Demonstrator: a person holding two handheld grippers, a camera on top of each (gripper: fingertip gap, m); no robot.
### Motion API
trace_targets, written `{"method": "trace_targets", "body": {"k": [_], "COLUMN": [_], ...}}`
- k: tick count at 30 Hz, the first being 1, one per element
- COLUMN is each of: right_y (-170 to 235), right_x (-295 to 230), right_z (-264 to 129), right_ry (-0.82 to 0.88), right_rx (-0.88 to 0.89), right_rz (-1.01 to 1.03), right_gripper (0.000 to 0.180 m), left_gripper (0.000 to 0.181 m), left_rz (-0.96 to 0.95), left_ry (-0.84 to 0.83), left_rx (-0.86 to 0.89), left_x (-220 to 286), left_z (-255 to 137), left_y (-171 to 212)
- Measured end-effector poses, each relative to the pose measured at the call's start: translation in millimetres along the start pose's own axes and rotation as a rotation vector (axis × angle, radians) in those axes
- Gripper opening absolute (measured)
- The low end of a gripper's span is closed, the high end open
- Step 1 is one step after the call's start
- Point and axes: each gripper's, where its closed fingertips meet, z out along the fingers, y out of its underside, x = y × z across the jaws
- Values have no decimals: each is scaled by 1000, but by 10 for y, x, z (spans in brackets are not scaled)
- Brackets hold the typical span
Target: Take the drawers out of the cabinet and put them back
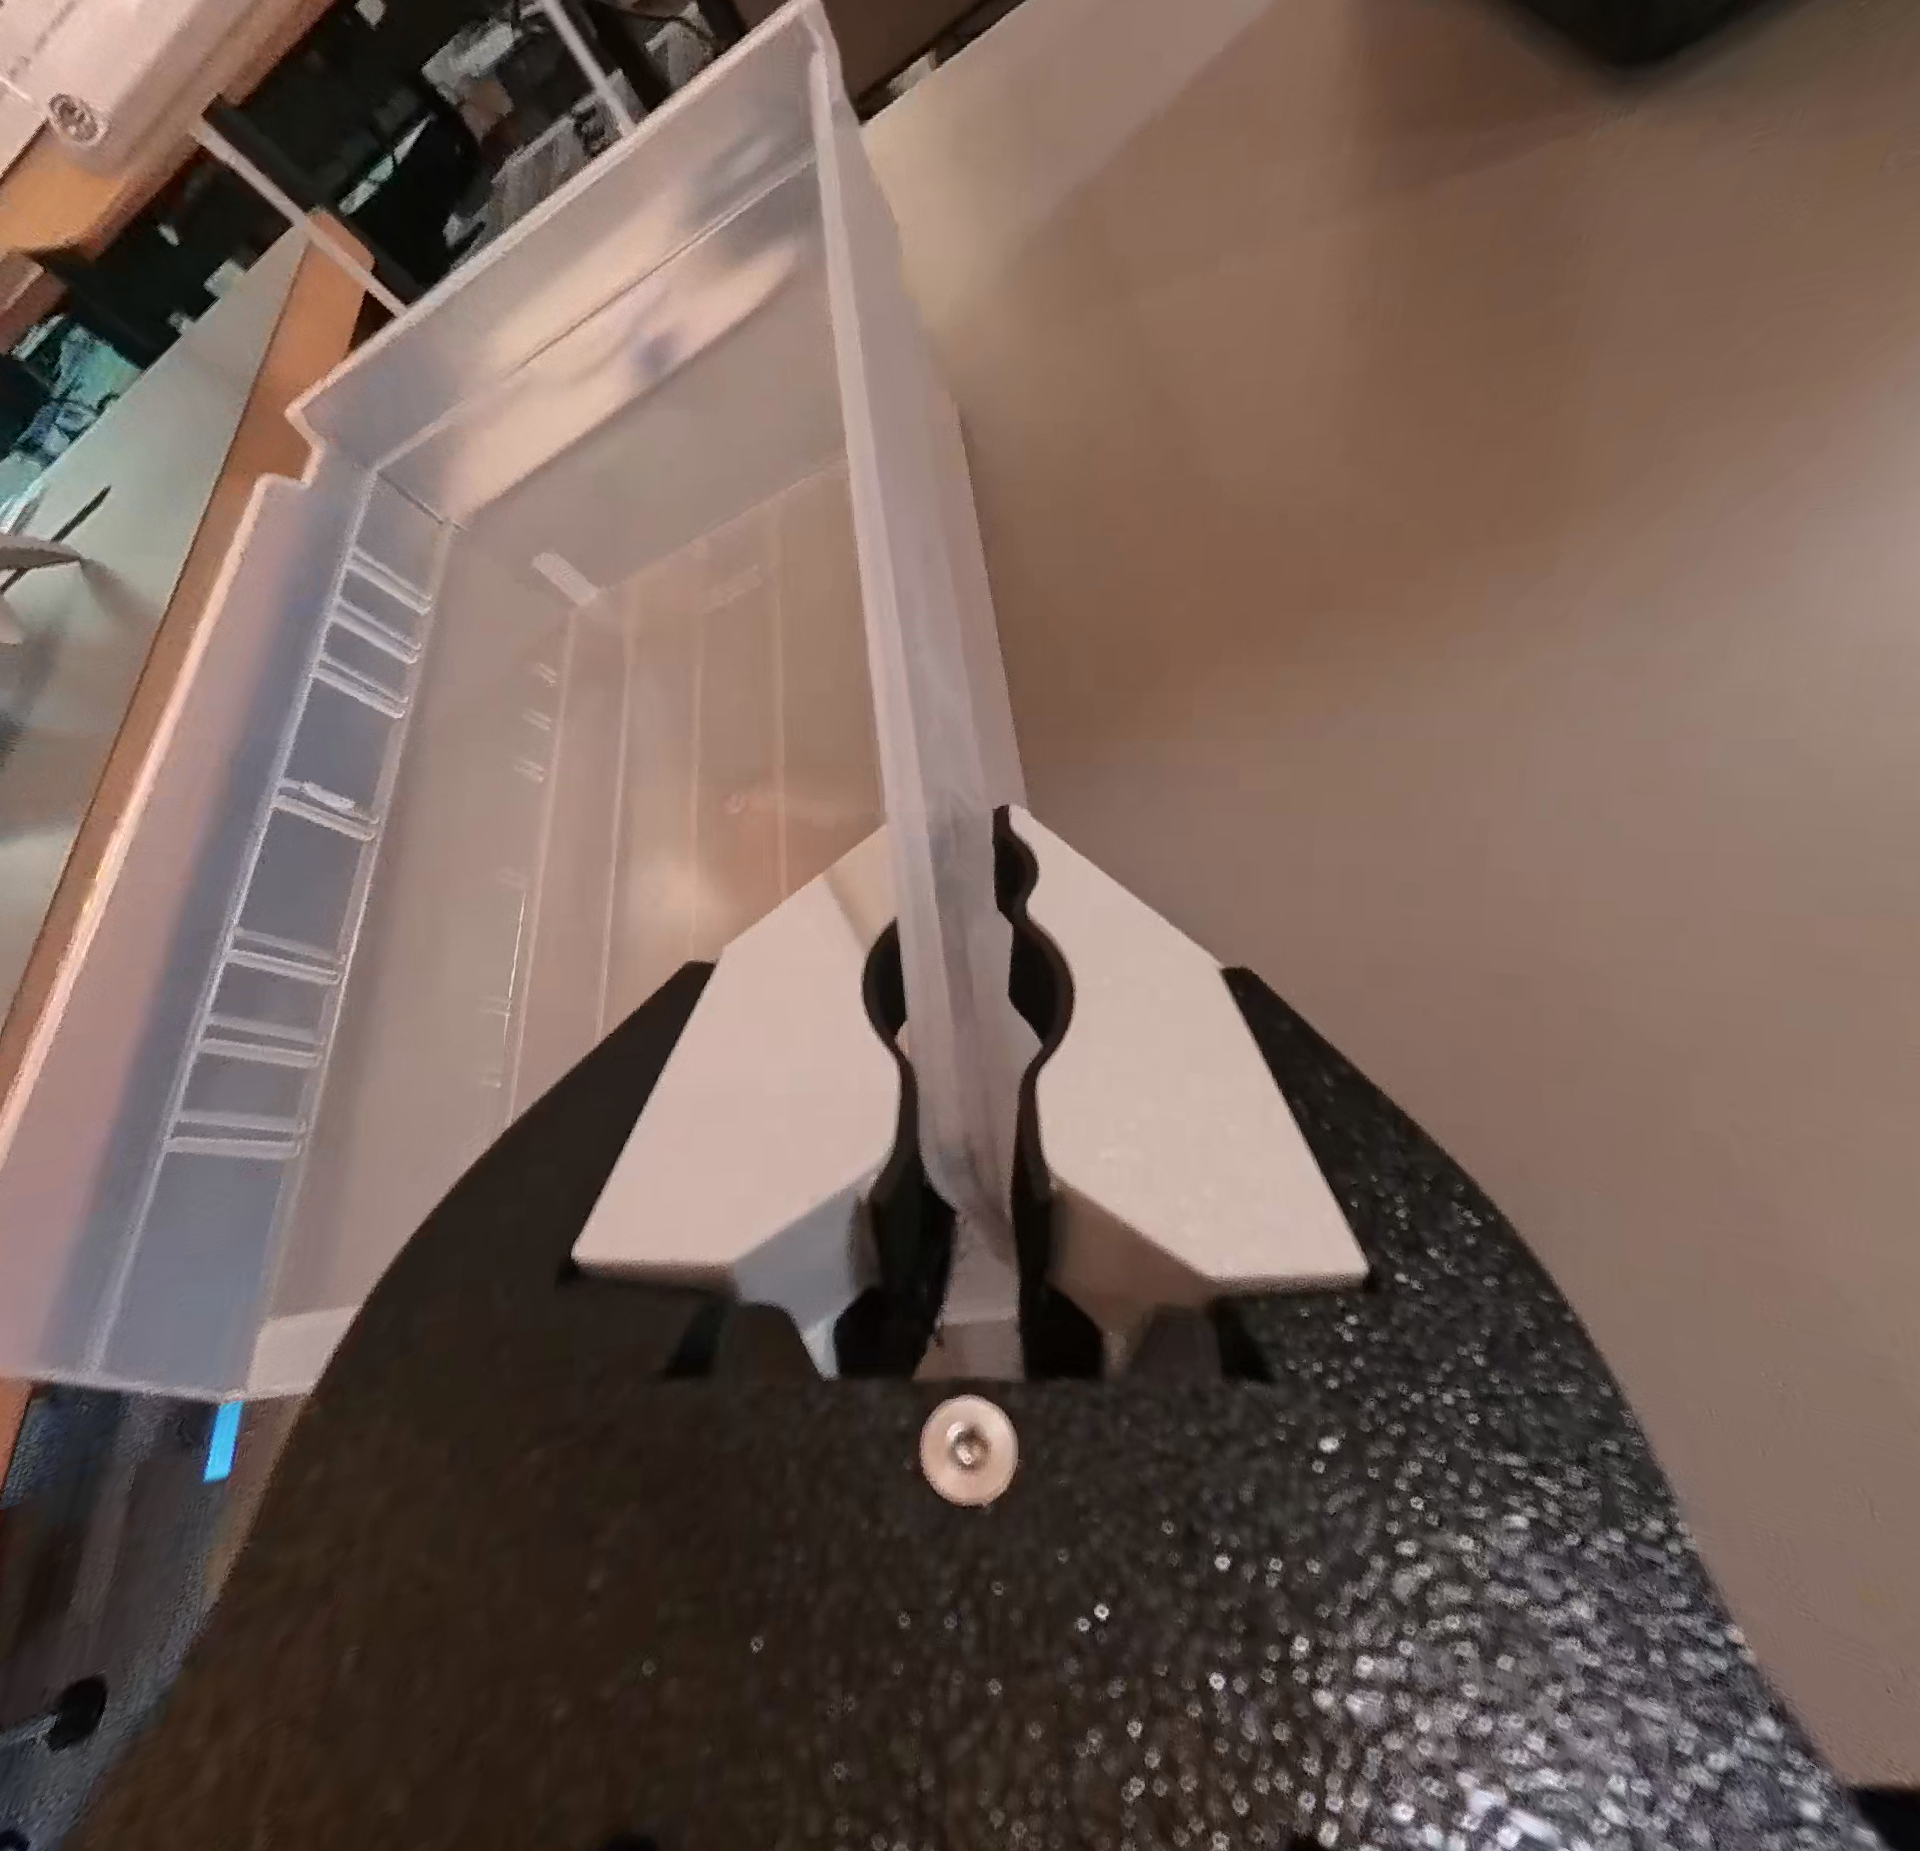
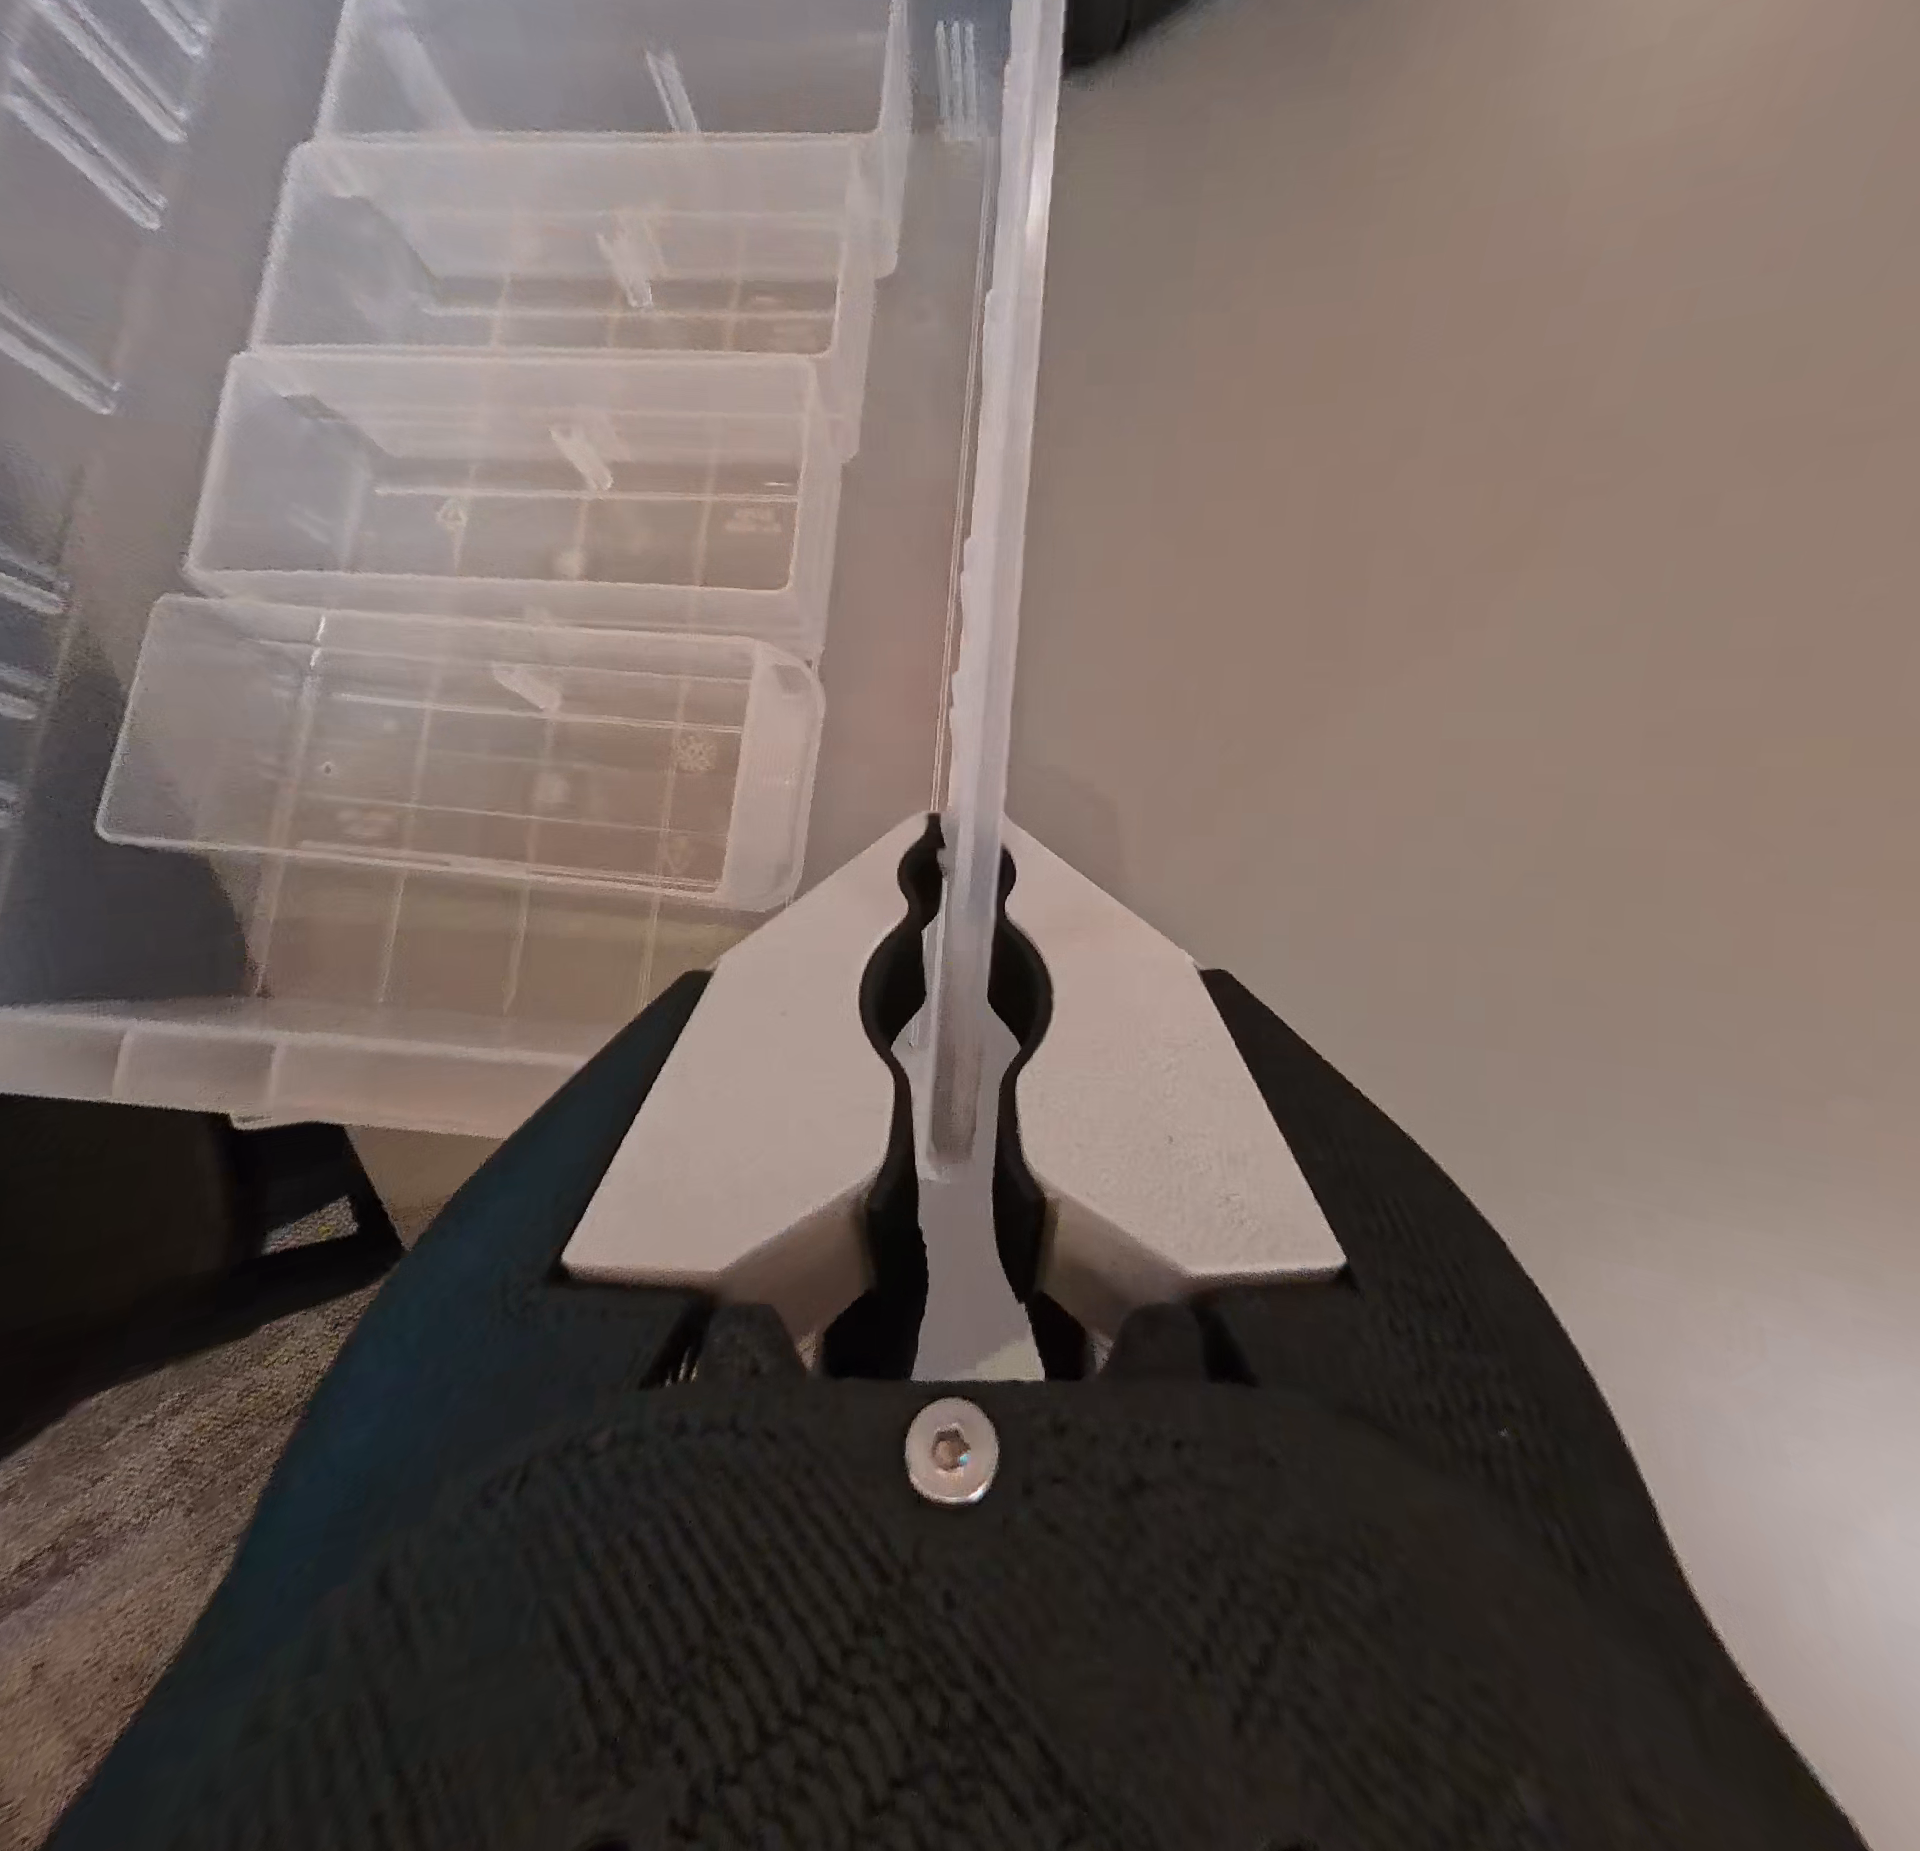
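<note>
Nearest the lens, we are clamping the left gripper [image 1: 961, 1032] onto the thin side wall of a frosted drawer [image 1: 582, 721]; the jaws are nearly closed, with only the wall between the pads. We judge the edge grip was chosen because the wall is the only thin part within reach.

The right gripper [image 2: 961, 1012] is pinching a clear upright panel [image 2: 1003, 451] in the same way, jaws nearly closed on it. We are reading this panel as an edge of the cabinet or of another drawer; we cannot tell which.

Farther off, left of that panel, four small clear drawers [image 2: 499, 513] are lying stacked in a stepped row inside the translucent housing. The left drawer is hanging empty above a beige table [image 1: 1455, 658].

Motion blur is softening both views. Neither gripper is showing in the other's view, and dark shelving [image 1: 436, 87] beyond is indistinct.
</note>
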Motion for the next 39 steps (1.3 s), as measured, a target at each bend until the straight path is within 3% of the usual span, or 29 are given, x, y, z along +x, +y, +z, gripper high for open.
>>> {"method": "trace_targets", "body": {"k": [7,18,23,29,30,32,36,39], "right_y": [-395,-1514,-2182,-2894,-2988,-3134,-3258,-3245], "right_x": [-445,-1069,-1484,-1806,-1903,-2272,-2740,-2632], "right_z": [391,1404,2035,2679,2753,2880,2786,2239], "right_ry": [-118,-134,-109,56,61,-41,-182,-119], "right_rx": [2,46,59,178,211,261,385,598], "right_rz": [-52,-51,-37,96,97,69,2,-36], "right_gripper": [5,3,3,3,9,38,62,62], "left_gripper": [6,6,6,6,6,6,6,6], "left_rz": [-33,16,14,67,64,54,56,78], "left_ry": [26,-68,-115,-204,-208,-204,-176,-119], "left_rx": [81,227,304,341,360,392,449,523], "left_x": [-25,-388,-542,-727,-749,-769,-673,-440], "left_z": [-211,-939,-1237,-1548,-1598,-1685,-1789,-1892], "left_y": [-55,-427,-606,-805,-846,-931,-1129,-1344]}}
